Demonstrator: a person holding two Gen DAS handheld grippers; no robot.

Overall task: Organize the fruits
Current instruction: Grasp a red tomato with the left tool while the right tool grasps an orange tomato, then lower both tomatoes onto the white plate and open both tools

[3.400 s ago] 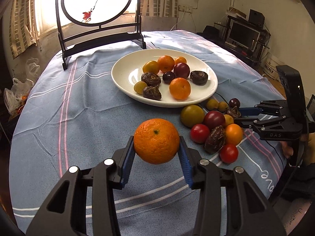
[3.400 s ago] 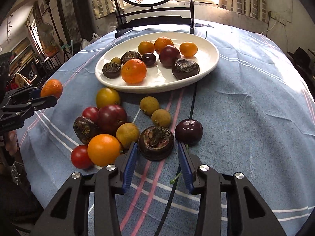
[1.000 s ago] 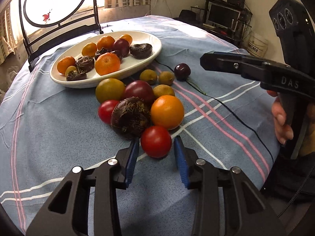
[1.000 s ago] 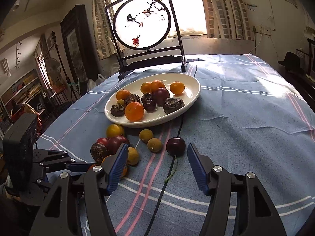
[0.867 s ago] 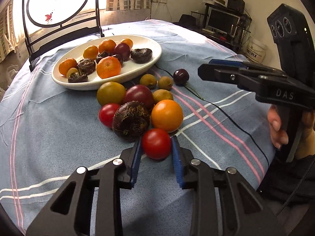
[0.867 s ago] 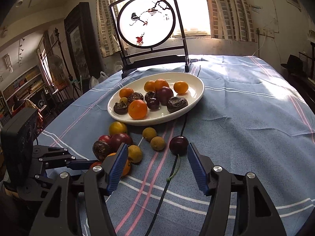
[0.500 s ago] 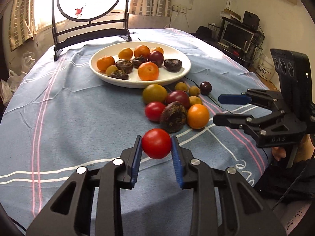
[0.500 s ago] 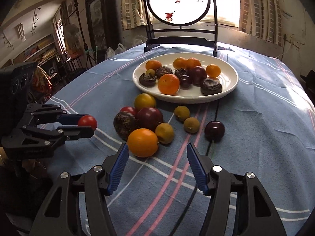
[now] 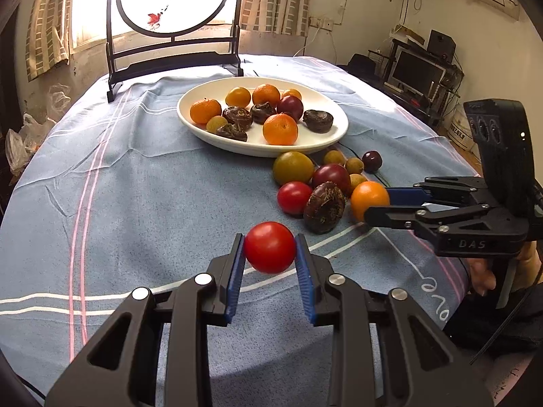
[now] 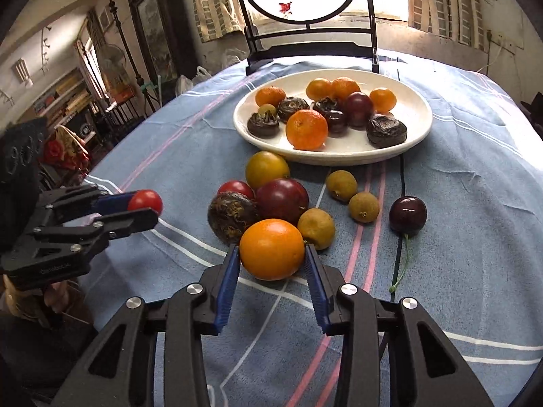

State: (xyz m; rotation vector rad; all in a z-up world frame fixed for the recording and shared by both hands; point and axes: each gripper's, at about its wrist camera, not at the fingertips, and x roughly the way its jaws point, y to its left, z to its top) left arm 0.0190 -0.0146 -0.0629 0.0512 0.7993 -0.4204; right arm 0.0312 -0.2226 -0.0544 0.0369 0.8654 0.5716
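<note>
My left gripper (image 9: 269, 247) is shut on a red tomato (image 9: 269, 247) and holds it above the blue tablecloth; it also shows in the right wrist view (image 10: 146, 200). My right gripper (image 10: 272, 251) has its pads against both sides of an orange (image 10: 272, 249) that rests on the cloth at the front of a loose fruit pile; the orange also shows in the left wrist view (image 9: 369, 200). A white plate (image 9: 331, 137) with oranges, dark chestnuts and a plum sits beyond the pile, and shows too in the right wrist view (image 10: 415, 135).
The pile holds a second tomato (image 10: 236, 188), a dark water chestnut (image 10: 232, 217), a plum (image 10: 281, 200), a yellow-green fruit (image 10: 267, 169), small longans (image 10: 341, 185) and a cherry (image 10: 407, 215). A black framed screen (image 9: 176, 17) stands at the table's far side.
My left gripper closed on the red tomato, lifted it and drew back from the pile. My right gripper came down and closed around the orange.
</note>
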